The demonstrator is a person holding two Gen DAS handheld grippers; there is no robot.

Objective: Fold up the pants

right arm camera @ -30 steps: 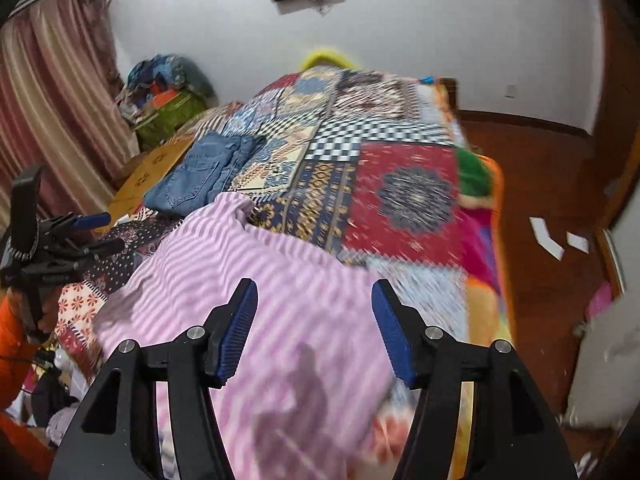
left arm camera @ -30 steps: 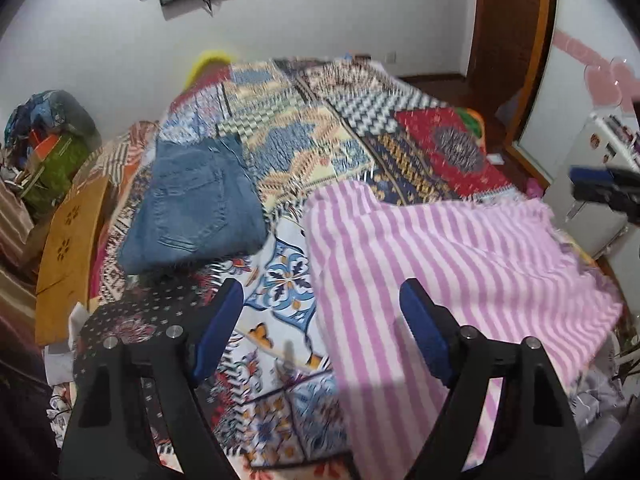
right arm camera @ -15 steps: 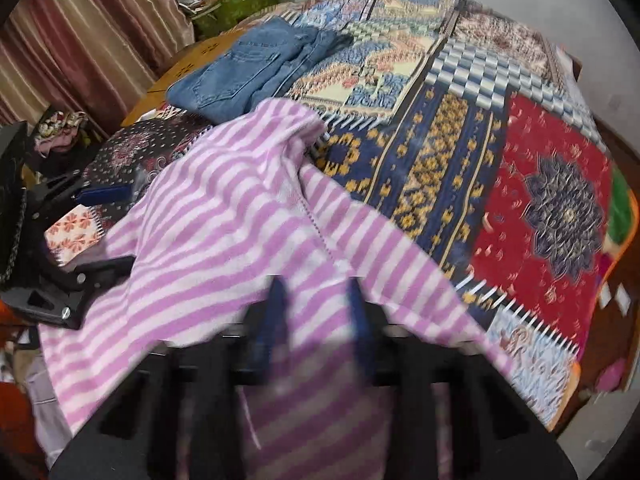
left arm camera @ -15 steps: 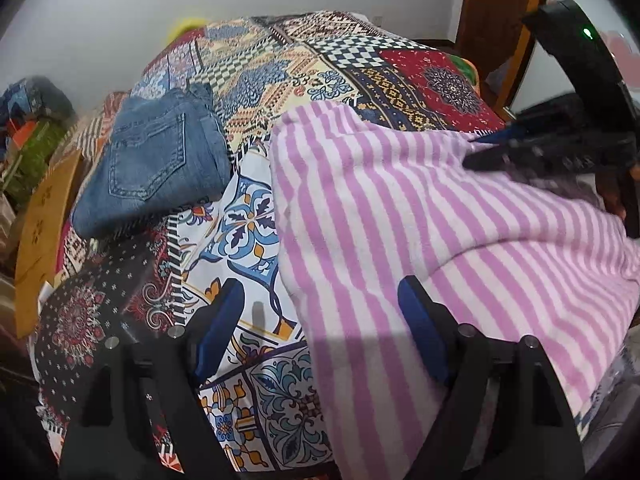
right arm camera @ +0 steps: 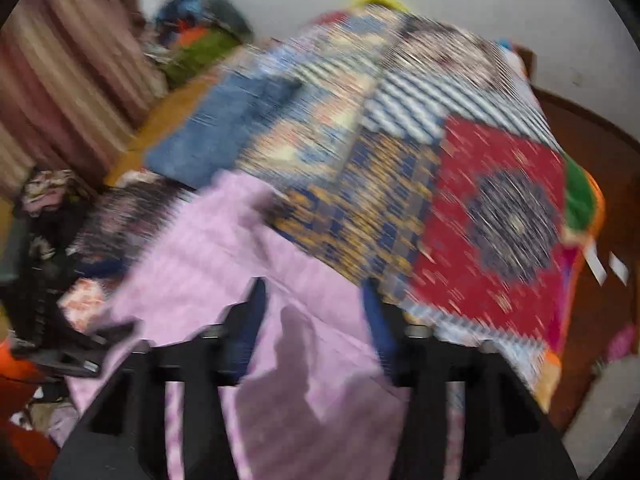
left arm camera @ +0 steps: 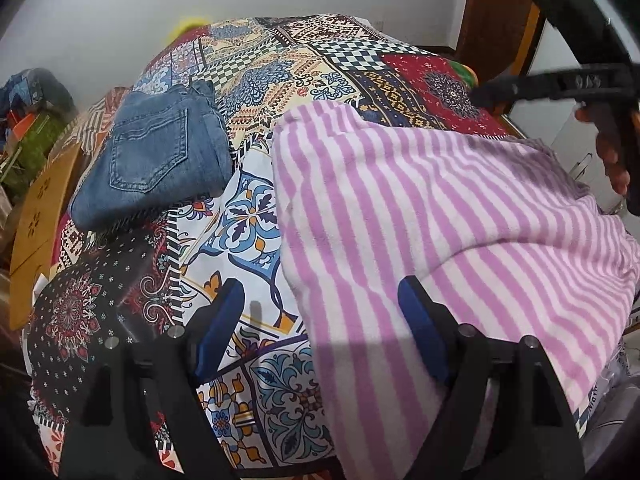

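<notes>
Left wrist view: the pink-striped pants [left arm camera: 420, 216] lie spread over the near right part of the bed [left arm camera: 312, 60], on its patchwork cover. The left gripper [left arm camera: 320, 328] hangs over their near left edge: the right pad is above striped cloth, the left pad above bare cover. Jaws stand wide, nothing between the pads, no contact with the cloth visible. Folded jeans [left arm camera: 156, 156] lie on the bed to the far left, well apart from the pants. At the upper right, the right gripper's black body [left arm camera: 560, 80] reaches in above the far side of the pants, with a hand [left arm camera: 612, 148] on its handle; its fingertips are not visible here.

Right wrist view: heavily motion-blurred. The pants [right arm camera: 224, 264] fill the lower centre and left, running under the right gripper [right arm camera: 316, 320]. Its jaws have just been opening and stand about half apart, with pink cloth seen in the gap between them; whether the pads touch the cloth, I cannot tell for the blur. The jeans [right arm camera: 224, 136] lie beyond, upper left. The left gripper [right arm camera: 48, 320] shows dark at the left edge, beside the pants.
</notes>
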